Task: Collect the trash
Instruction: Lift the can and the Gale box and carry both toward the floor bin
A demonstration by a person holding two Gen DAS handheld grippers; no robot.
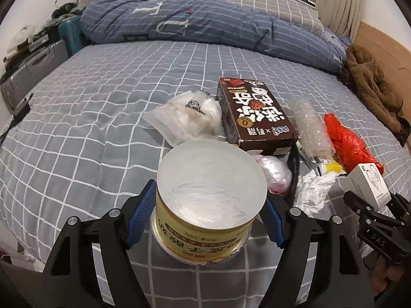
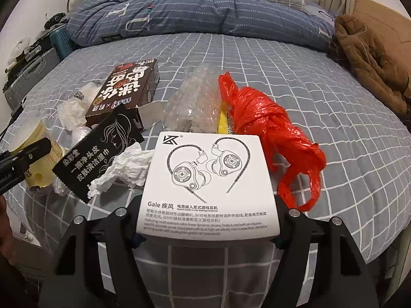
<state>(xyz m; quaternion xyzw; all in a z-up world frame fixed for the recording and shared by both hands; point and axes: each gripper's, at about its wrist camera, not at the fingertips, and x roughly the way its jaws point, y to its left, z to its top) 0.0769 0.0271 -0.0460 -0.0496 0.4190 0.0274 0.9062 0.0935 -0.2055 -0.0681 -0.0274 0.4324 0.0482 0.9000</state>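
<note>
My left gripper (image 1: 205, 218) is shut on a round yellow tub (image 1: 205, 220) with a frosted lid, its blue pads pressing both sides. It hangs a little above the checked bedsheet. My right gripper (image 2: 208, 233) is shut on a white earphone box (image 2: 209, 184), which hides its pads. Trash lies on the bed beyond: a brown snack box (image 1: 253, 114), a clear plastic wrapper (image 1: 187, 115), bubble wrap (image 2: 197, 102), a red plastic bag (image 2: 272, 133), crumpled white paper (image 2: 123, 169) and a black wipes sachet (image 2: 97, 151).
The grey checked bed (image 1: 102, 97) carries a folded blue quilt (image 1: 192, 23) at the back and a brown jacket (image 1: 372, 87) on the right. Suitcases (image 1: 30, 69) and clutter stand to the left of the bed. A wooden headboard (image 1: 385, 48) is at the right.
</note>
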